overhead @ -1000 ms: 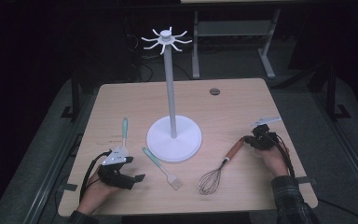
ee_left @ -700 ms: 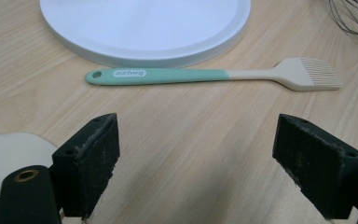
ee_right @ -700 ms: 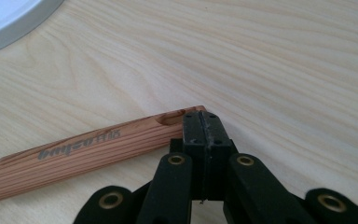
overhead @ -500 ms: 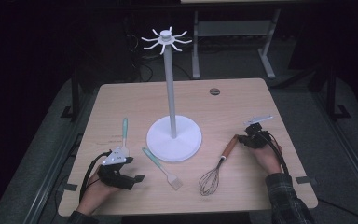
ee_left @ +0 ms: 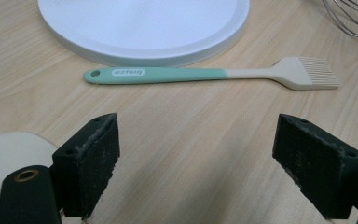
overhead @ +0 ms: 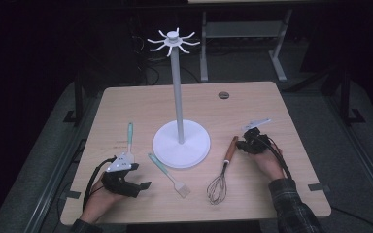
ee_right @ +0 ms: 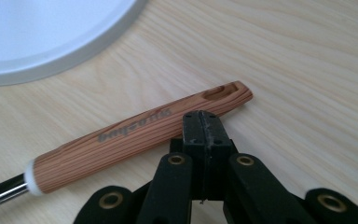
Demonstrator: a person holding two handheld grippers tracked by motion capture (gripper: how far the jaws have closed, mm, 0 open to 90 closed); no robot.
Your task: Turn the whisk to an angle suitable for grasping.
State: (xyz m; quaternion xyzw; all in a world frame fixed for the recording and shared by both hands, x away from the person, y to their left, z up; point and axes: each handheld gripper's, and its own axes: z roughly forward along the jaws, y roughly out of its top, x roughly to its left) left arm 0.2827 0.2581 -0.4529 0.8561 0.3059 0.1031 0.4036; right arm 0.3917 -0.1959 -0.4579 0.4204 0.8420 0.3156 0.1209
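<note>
Wood-grain brown marks the handle of the whisk (ee_right: 140, 133), which lies flat on the pale table (overhead: 291, 194) to the right of the white stand's round base (overhead: 181, 144). Its wire head (overhead: 217, 189) points toward the person, and the handle's slotted end points away. The right gripper (ee_right: 204, 120) sits just at that handle, near the slotted end, with its black jaws pressed together and nothing between them (whether the tips actually touch the wood cannot be told). In the high view the right gripper (overhead: 247, 144) rests low on the table beside the handle's far end, the hand behind it.

Left of the base lies a silicone brush (ee_left: 205, 74), teal handle and cream bristles, its bristle end toward the person. The left gripper (ee_left: 196, 154) faces it with jaws spread wide and empty, apart from the brush. Farther left a second teal-handled utensil (overhead: 129, 137) lies on the table, close to the left gripper. The stand's tall pole carries a ring of hooks (overhead: 173, 41) at the top.
</note>
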